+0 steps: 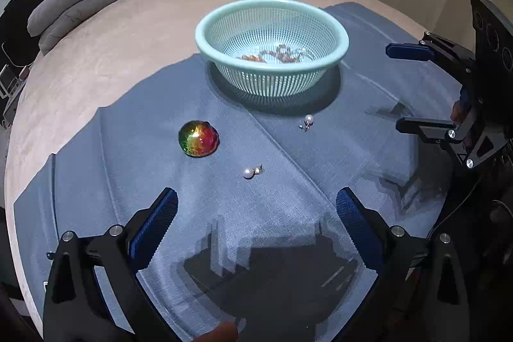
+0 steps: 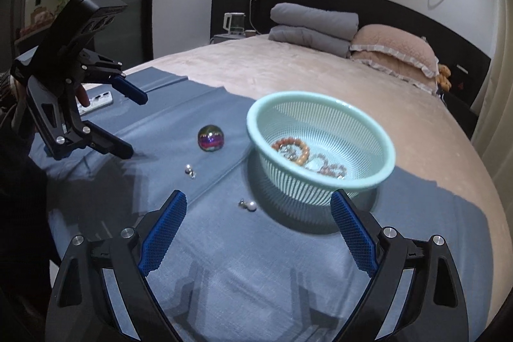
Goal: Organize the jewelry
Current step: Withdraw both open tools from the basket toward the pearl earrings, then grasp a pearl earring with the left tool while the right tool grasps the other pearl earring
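From the left wrist, the mint-green plastic mesh basket (image 1: 272, 21) hides most of its contents behind the near rim, so we only catch brownish beads (image 1: 256, 56) poking up, too small to sort out. The clasps on the two white pearl earrings (image 1: 251, 172) are tiny blurs. Over on the right wrist view, the white device (image 2: 96, 103) at the blue cloth's (image 2: 256, 262) far-left edge sits half behind the left gripper (image 2: 136, 124).

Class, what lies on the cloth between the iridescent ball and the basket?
Nothing: bare blue cloth separates the ball from the basket, clearest in the left wrist view.
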### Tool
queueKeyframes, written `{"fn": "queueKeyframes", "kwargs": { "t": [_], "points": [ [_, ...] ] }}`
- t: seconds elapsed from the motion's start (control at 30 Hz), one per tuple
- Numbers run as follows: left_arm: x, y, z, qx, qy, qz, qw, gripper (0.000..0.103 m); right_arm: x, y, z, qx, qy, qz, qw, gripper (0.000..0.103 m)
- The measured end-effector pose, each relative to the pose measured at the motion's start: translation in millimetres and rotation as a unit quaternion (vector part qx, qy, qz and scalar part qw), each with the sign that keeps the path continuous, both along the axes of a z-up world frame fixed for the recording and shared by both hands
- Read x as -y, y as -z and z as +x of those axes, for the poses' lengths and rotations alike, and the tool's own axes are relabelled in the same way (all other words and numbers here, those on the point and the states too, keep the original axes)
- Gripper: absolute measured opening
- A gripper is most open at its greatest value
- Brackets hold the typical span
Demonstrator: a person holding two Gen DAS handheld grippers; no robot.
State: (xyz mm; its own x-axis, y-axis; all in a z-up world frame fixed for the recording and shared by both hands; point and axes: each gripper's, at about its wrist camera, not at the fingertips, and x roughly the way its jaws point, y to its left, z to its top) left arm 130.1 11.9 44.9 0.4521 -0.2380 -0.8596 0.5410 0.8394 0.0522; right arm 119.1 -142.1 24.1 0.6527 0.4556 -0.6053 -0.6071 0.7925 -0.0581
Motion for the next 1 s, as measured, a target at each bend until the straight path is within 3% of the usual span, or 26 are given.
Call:
{"fn": "queueKeyframes", "kwargs": {
  "t": [0.1, 0.37, 0.57, 0.77, 1.0],
  "points": [
    [5, 19, 5, -0.009, -0.001, 0.011, 0.9999, 0.097, -8, 16, 11, -0.021, 0.002, 0.006, 1.0, 0.087],
    [5, 56, 32, -0.047, -0.026, -0.017, 0.9984, 0.097, -29, 46, 38, -0.061, 0.005, 0.008, 0.998, 0.087],
    [2, 74, 51, -0.062, -0.054, -0.014, 0.9965, 0.087, -41, 64, 59, -0.087, 0.02, 0.007, 0.996, 0.086],
    [4, 88, 52, -0.041, -0.058, -0.018, 0.9973, 0.097, -52, 83, 71, -0.118, 0.041, -0.024, 0.992, 0.087],
    [7, 91, 44, -0.02, -0.071, -0.022, 0.9971, 0.098, -52, 87, 74, -0.135, 0.042, -0.029, 0.989, 0.09]
  ]
}}
